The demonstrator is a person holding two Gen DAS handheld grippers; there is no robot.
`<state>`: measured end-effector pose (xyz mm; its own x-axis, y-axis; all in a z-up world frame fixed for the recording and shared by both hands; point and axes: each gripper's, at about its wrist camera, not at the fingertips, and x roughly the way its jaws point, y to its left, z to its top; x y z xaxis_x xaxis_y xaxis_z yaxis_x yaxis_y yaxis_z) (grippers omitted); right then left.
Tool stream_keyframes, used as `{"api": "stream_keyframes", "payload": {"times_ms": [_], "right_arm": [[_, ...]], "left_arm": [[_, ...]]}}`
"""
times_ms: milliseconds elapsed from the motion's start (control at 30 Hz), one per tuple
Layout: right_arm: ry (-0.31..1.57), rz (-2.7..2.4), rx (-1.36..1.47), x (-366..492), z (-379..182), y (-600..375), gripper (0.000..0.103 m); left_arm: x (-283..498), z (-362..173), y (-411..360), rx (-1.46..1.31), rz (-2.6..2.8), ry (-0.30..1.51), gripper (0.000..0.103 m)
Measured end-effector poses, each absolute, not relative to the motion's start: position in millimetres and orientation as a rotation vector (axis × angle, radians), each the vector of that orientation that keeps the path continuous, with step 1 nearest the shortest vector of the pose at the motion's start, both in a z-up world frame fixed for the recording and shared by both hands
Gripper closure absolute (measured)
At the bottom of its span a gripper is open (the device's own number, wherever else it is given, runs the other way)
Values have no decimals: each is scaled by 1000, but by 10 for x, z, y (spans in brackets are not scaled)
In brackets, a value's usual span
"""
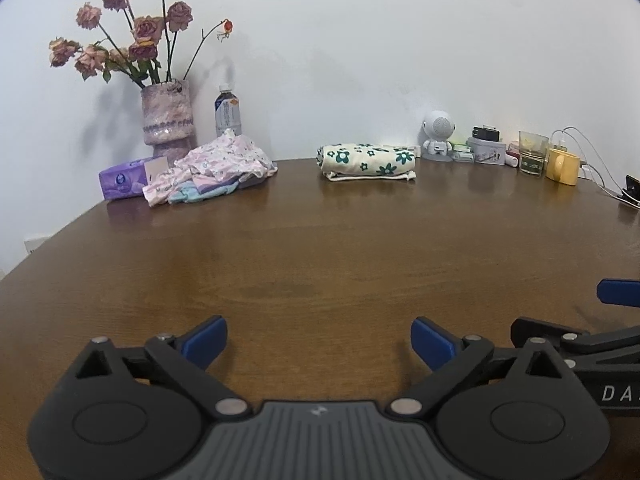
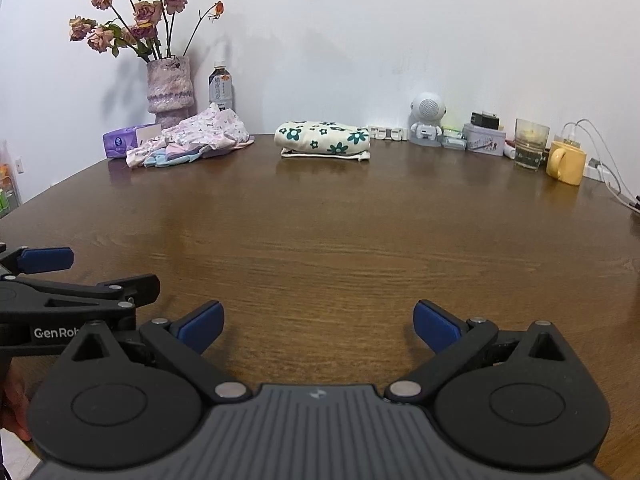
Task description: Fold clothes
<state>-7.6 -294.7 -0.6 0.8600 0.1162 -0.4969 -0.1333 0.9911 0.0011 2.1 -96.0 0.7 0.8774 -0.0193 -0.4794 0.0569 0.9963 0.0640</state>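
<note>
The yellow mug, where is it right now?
In both wrist views the yellow mug stands at the far right of the wooden table, near the wall, right beside the glass, with white cables just behind it.

Left wrist: low over the table (image 1: 320,248), facing the far wall.
Right wrist: alongside, same heading.
Shared: folded floral cloth (image 1: 366,160), vase (image 2: 170,88).

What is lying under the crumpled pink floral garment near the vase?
Under the crumpled pink floral garment, light blue and purple cloth edges stick out. How many pieces are there, and their shape, is covered.
</note>
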Motion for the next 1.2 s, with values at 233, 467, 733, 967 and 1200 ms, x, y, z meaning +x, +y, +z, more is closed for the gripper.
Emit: {"api": "stream_keyframes", "payload": {"times_ms": [233, 467, 733, 967, 1200], "right_arm": [[537, 145, 20, 141, -51, -3020, 0], [547, 142, 16, 152, -92, -3008, 0], [568, 156, 37, 181, -95, -3035, 0], [571, 143, 44, 182, -96, -3041, 0], [576, 139, 60, 189, -104, -3064, 0]], "left_arm": [[229, -17, -959, 49, -36, 558, 4], [263, -66, -919, 26, -35, 600, 4], [264, -86, -917, 11, -38, 615, 4], [274, -90, -947, 29, -37, 625, 4], [283, -91, -944, 27, -37, 627, 3]]}}
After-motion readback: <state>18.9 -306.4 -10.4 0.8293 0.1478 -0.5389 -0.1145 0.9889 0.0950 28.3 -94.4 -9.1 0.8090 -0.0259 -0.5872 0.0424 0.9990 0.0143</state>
